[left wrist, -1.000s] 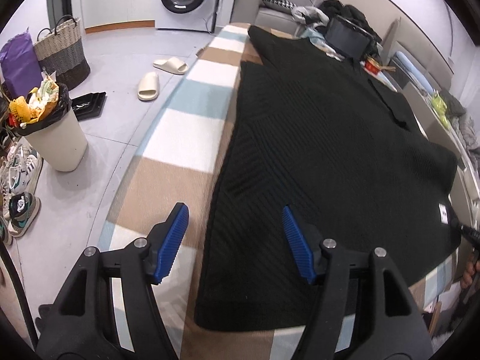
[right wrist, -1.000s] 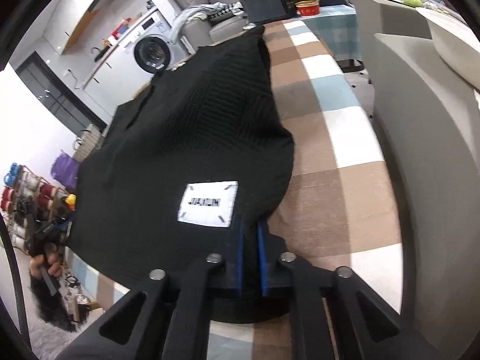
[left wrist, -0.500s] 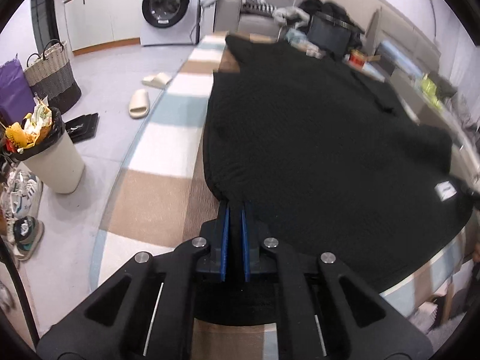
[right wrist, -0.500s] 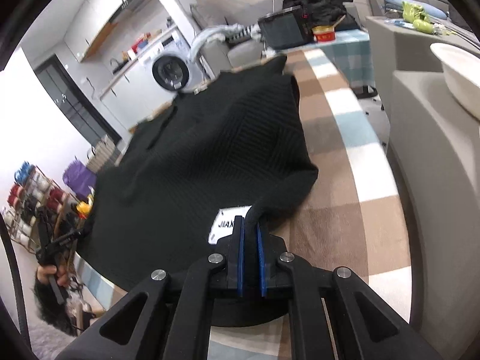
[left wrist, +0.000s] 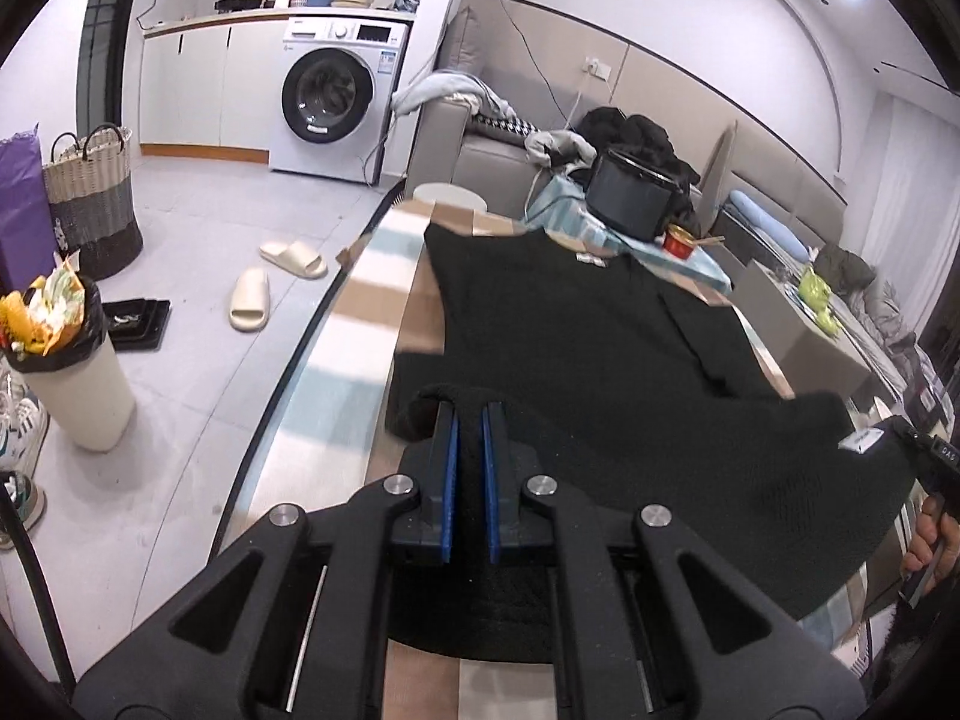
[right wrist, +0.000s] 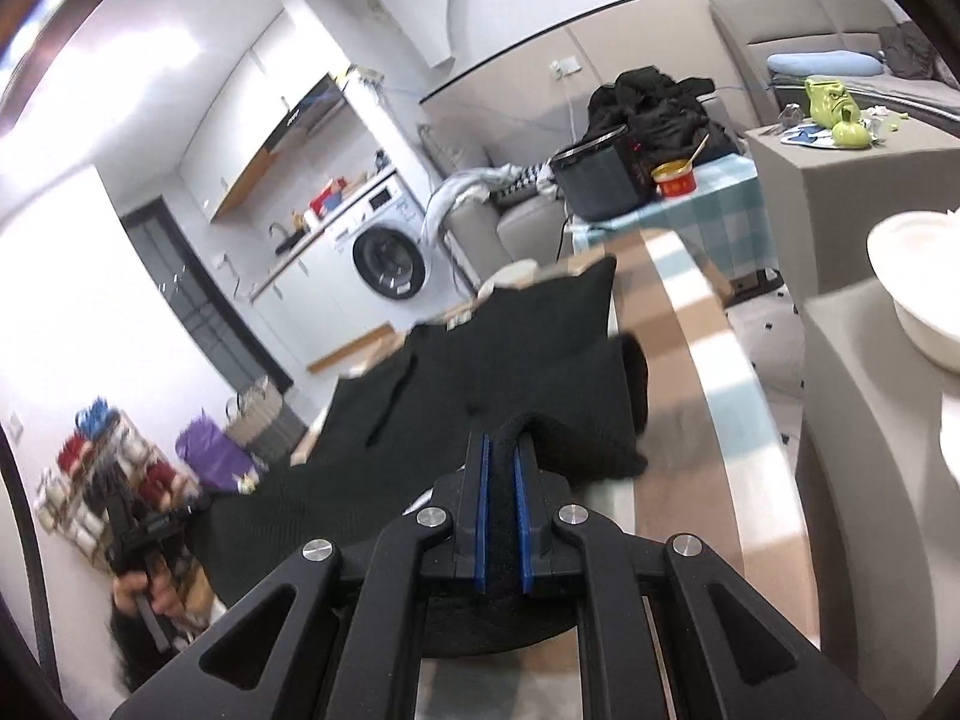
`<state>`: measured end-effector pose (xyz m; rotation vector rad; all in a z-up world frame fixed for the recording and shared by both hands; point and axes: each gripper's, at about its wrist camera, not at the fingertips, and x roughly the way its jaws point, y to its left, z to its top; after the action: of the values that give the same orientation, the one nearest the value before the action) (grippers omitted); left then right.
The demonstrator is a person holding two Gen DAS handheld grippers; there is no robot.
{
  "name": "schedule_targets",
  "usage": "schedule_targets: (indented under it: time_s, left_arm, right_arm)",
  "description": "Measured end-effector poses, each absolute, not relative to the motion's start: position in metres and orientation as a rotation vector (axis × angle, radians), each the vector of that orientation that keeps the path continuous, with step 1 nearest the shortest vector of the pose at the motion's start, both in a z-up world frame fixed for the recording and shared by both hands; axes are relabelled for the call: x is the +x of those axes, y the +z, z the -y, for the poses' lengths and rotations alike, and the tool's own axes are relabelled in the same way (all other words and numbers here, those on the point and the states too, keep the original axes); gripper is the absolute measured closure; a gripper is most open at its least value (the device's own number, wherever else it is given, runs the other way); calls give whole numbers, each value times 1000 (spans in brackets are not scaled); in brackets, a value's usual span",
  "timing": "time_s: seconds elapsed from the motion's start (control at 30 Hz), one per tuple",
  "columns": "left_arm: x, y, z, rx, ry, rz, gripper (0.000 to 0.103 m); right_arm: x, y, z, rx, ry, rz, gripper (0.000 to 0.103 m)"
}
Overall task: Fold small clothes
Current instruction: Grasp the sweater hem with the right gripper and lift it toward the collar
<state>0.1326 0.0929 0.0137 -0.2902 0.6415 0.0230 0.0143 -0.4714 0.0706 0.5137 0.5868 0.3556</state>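
Now, step: we lift the near hem to fold it | left gripper [left wrist: 470, 426] jaws pinching black sweater [left wrist: 600, 348]; right gripper [right wrist: 503, 468] likewise | sweater spread on checked tabletop [left wrist: 360, 312], collar at 12 o'clock | we'd keep both corners level and taut, carry toward 12, lay edges flush.

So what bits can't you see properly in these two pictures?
- Left wrist view: the near hem of the black sweater is hidden behind the left tongs.
- Left wrist view: the print on the white label is too small to read.
- Right wrist view: the shoe rack is blurred.
- Right wrist view: the white bowl is cut off by the picture's edge.
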Motion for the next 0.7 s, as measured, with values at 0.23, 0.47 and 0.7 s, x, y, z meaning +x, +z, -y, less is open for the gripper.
schedule_targets:
  time_s: [0.23,0.47,0.7]
  left_arm:
    - [215,16,-103,-308,44,-647,98]
    - [244,-2,-114,-347,74,-700,98]
    - [232,-20,-117,-357,86,-715,98]
  right_arm:
    - [82,91,471,482,234,-536,97]
    - [99,59,463,401,221,-864,70]
    - [25,13,454,342,196,-1107,60]
